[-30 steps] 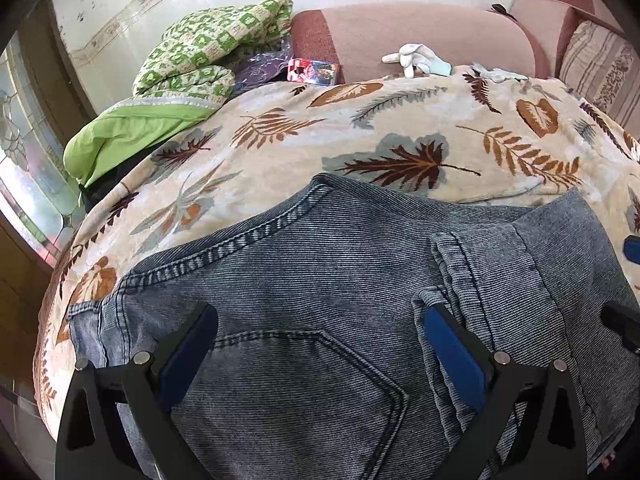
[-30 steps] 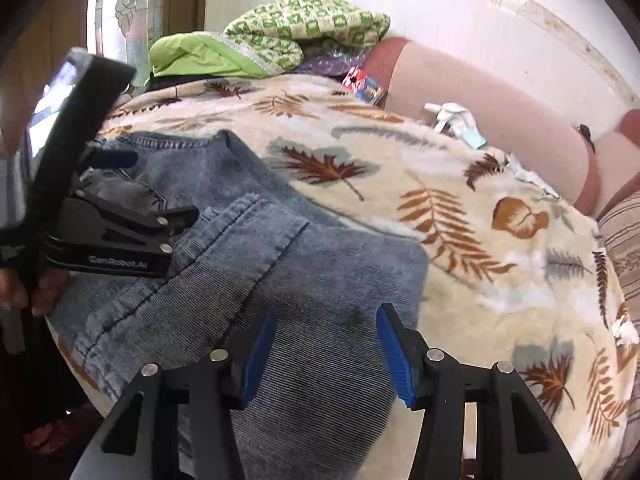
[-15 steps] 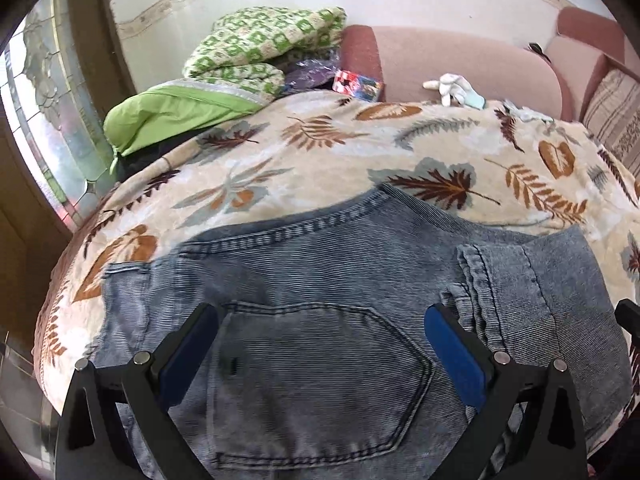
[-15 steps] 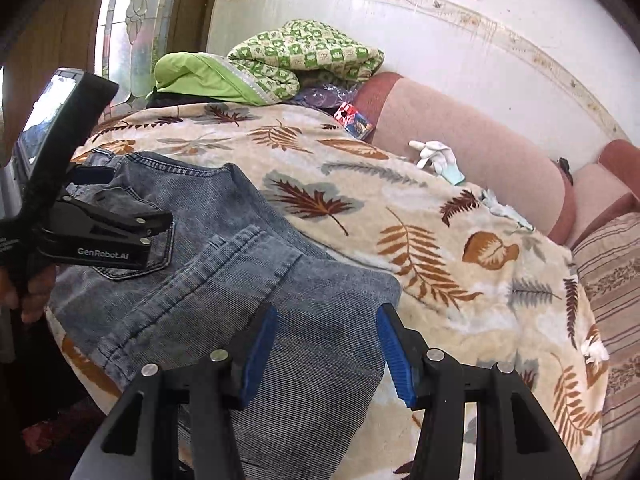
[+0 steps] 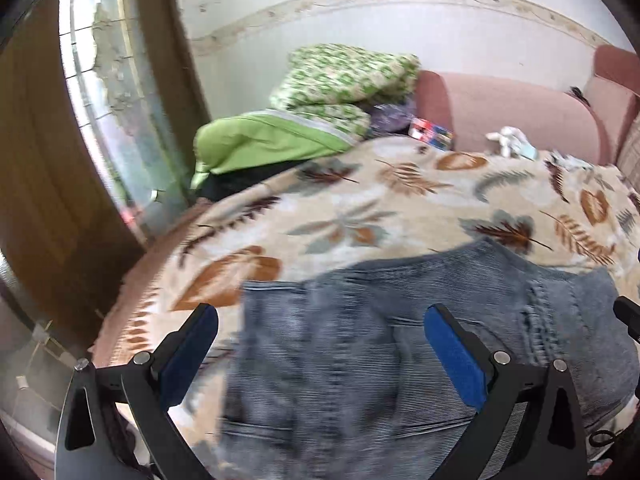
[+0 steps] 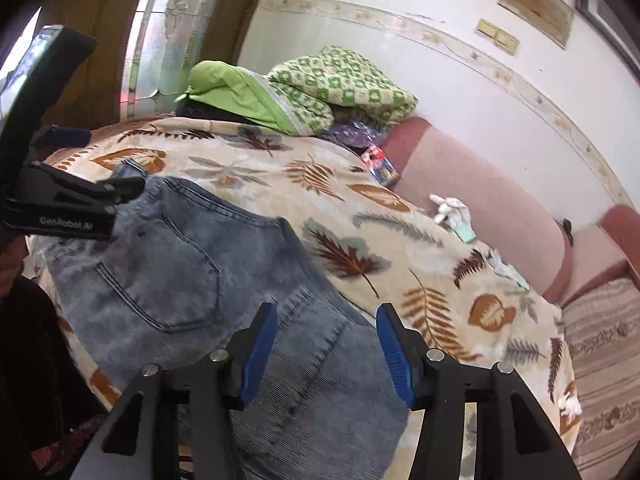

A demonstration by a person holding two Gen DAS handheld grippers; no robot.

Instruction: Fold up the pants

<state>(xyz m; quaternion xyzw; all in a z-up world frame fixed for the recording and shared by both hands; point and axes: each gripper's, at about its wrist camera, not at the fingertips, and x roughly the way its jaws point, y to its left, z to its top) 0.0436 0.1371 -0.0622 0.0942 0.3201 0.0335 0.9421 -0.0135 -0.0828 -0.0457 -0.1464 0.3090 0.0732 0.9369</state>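
Folded blue denim pants [image 5: 380,344] [image 6: 188,280] lie on the near part of a leaf-patterned blanket [image 5: 360,208] [image 6: 360,216], back pocket up. My left gripper [image 5: 320,332] hangs above them with its blue pads wide apart and nothing between them; the view is blurred. In the right wrist view the left gripper [image 6: 116,196] shows at the left over the waistband. My right gripper [image 6: 326,332] is open above the pants' right fold, holding nothing.
Green bedding [image 5: 312,120] [image 6: 304,88] is piled at the blanket's far end by a glass door [image 5: 120,120]. A pink sofa back [image 5: 520,116] [image 6: 480,208] runs behind, with a small colourful box [image 6: 380,164], a white toy [image 6: 452,212] and a striped cushion [image 6: 604,360].
Both grippers have lifted and drawn back from the pants, so more of the blanket, wall and door shows. The left one also swung left. The pants lie as before.
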